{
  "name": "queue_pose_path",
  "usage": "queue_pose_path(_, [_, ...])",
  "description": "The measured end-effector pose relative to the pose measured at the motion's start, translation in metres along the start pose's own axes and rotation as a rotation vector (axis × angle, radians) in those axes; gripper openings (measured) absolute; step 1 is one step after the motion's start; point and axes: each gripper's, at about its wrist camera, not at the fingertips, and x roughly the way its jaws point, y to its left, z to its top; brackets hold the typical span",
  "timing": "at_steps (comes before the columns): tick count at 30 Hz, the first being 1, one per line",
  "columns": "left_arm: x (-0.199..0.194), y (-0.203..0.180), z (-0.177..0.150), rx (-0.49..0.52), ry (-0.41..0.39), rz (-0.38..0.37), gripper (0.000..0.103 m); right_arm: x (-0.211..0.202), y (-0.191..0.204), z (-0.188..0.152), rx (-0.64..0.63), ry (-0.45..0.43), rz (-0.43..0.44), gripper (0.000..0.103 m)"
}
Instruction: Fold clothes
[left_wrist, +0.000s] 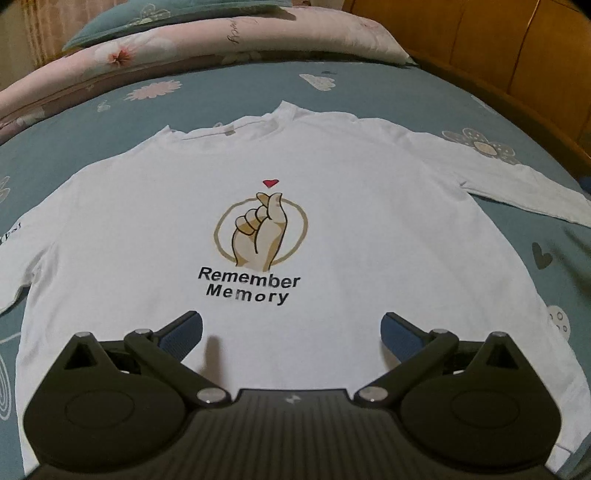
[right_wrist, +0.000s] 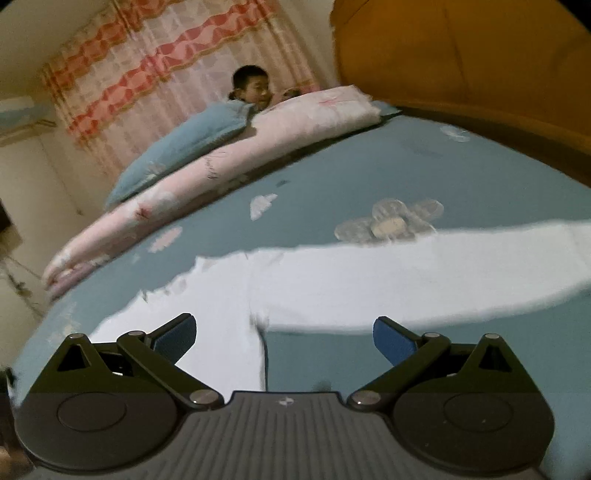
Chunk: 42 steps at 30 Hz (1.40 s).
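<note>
A white long-sleeved shirt (left_wrist: 332, 229) of smooth cotton lies flat, front up, on a bed (left_wrist: 406, 99) covered by a teal sheet printed with pale flowers and clouds. Its chest bears a tan finger-heart print inside a ring. A rolled pink quilt (left_wrist: 221, 40) lies along the far edge, beside a glossy wooden headboard (left_wrist: 517, 55). The left gripper (left_wrist: 291, 328) hovers over the hem, released, blue ribbed pads wide apart. The right gripper (right_wrist: 284, 332), likewise spread and empty, hangs above the outstretched sleeve (right_wrist: 424, 273).
</note>
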Motion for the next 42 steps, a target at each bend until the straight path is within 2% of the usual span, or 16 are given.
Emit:
queue_pose_path(2, [0.001,0.001,-0.003,0.000,0.003,-0.004,0.102,0.026,-0.013,0.024,0.031,0.029,-0.004,0.103])
queue_pose_path(5, [0.007,0.002,-0.008,0.005,0.015,-0.026,0.102,0.066,-0.029,0.049,0.056,0.093,-0.054,0.103])
queue_pose_path(10, [0.014,0.004,-0.016,0.020,-0.001,-0.036,0.102,0.122,-0.048,0.052,0.106,0.224,-0.107,0.103])
queue_pose_path(12, [0.016,0.004,-0.017,0.034,-0.012,-0.039,0.102,0.139,-0.050,0.045,0.087,0.237,-0.120,0.103])
queue_pose_path(17, [0.018,0.007,-0.018,0.040,-0.035,-0.053,0.102,0.164,-0.042,0.050,-0.018,0.162,-0.206,0.103])
queue_pose_path(20, [0.017,0.009,-0.018,0.040,-0.036,-0.060,0.102,0.163,-0.031,0.055,-0.025,0.164,-0.271,0.103])
queue_pose_path(21, [0.016,0.010,-0.018,0.040,-0.036,-0.063,0.102,0.158,-0.025,0.055,-0.024,0.164,-0.264,0.103])
queue_pose_path(26, [0.017,0.009,-0.020,0.050,-0.045,-0.053,0.102,0.154,-0.009,0.035,0.010,0.248,-0.089,0.103])
queue_pose_path(27, [0.017,0.009,-0.020,0.050,-0.044,-0.054,0.102,0.161,-0.007,0.031,-0.009,0.253,-0.095,0.103])
queue_pose_path(30, [0.017,0.011,-0.018,0.050,-0.038,-0.062,0.102,0.177,-0.002,0.034,-0.131,0.194,-0.150,0.103])
queue_pose_path(33, [0.017,0.013,-0.018,0.053,-0.032,-0.070,0.102,0.160,-0.014,0.050,-0.080,0.143,-0.202,0.103])
queue_pose_path(37, [0.018,0.013,-0.018,0.046,-0.028,-0.072,0.102,0.112,-0.035,0.058,0.000,0.083,-0.182,0.103])
queue_pose_path(39, [0.018,0.013,-0.017,0.041,-0.026,-0.071,0.102,0.104,-0.049,0.056,0.026,0.100,-0.197,0.103])
queue_pose_path(42, [0.019,0.014,-0.017,0.039,-0.024,-0.073,0.102,0.116,-0.068,0.053,0.065,0.134,-0.228,0.103])
